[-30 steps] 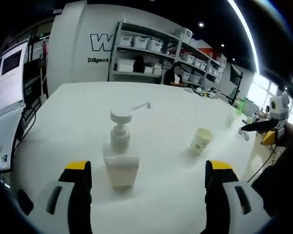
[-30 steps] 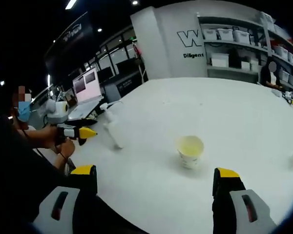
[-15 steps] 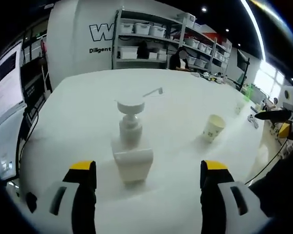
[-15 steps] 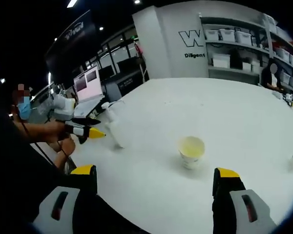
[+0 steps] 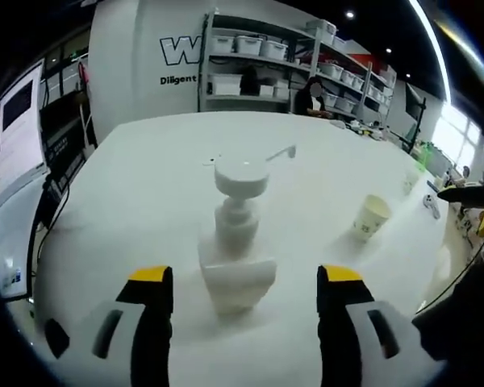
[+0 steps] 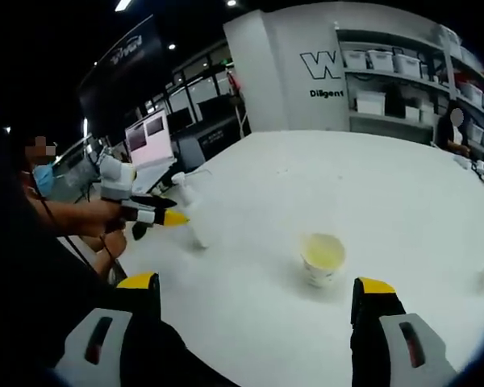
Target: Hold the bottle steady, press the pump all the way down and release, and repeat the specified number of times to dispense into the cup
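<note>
The white plastic pump bottle [image 5: 236, 251] stands upright on the white counter [image 5: 129, 201], dead ahead between the left tongs [image 5: 240, 290], spread wide and nearer. The right tongs [image 6: 258, 292], also wide, face the pale paper cup [image 6: 323, 258].

White square-bodied pump bottle [image 5: 237, 266] upright on the white table [image 5: 129, 201], round pump head up, just beyond the left gripper [image 5: 244, 286], between its wide-apart yellow-tipped black jaws, untouched. Pale paper cup [image 5: 372, 218] further right, well apart. Grey metal shelving with white bins [image 5: 258, 68] far behind.
</note>
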`<state>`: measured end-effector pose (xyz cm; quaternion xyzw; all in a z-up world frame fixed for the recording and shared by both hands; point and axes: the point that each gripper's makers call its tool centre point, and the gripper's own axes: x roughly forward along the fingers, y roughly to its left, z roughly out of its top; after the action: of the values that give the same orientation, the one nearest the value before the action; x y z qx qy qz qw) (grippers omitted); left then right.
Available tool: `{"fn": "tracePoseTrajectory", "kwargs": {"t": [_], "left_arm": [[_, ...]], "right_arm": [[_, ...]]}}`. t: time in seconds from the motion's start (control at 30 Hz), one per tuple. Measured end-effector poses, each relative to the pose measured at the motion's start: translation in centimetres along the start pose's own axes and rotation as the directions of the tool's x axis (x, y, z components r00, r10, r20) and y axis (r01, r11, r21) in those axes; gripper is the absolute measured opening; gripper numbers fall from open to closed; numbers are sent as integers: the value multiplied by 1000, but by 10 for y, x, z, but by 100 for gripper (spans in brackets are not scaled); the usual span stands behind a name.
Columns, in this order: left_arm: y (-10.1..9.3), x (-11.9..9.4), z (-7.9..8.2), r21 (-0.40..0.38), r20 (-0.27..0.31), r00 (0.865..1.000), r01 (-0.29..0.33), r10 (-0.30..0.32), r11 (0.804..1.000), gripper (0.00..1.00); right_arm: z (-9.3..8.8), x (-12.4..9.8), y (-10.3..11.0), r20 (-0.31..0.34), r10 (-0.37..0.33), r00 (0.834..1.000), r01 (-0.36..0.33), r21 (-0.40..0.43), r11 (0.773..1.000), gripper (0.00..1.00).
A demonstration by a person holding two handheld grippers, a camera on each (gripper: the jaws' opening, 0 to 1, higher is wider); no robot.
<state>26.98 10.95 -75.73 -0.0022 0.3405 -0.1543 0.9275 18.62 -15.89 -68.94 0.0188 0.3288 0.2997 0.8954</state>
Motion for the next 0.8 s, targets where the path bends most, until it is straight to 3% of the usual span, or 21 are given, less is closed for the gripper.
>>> {"fn": "tracePoseTrajectory", "kwargs": {"t": [0.27,0.33,0.4,0.5,0.53,0.63,0.8], "left_arm": [[2,10,0,13,12,1000,-28,27,1000,61],[5,12,4,49,69,997,-41,38,998,54],[5,11,1,54,62,997,-45,42,998,48],[11,13,6,60,100,993,-71,64,996,48],[13,16,4,44,87,994,-69,65,997,49],[10,21,5,76,97,994,-66,58,995,50],[7,30,2,97,83,995,-65,57,993,46]], "right_arm": [[2,6,-3,-6,1,1000,-1,-11,1000,98],[1,6,-4,-6,2,1000,-2,-7,1000,98],[-6,6,-6,-27,-2,1000,2,-3,1000,98],[-12,4,-9,-26,-11,1000,12,40,999,97],[-13,4,-7,-25,6,1000,-4,57,998,98],[-11,7,-11,-42,-14,999,13,-8,1000,97],[1,9,-13,2,-26,1000,26,26,999,96]]}}
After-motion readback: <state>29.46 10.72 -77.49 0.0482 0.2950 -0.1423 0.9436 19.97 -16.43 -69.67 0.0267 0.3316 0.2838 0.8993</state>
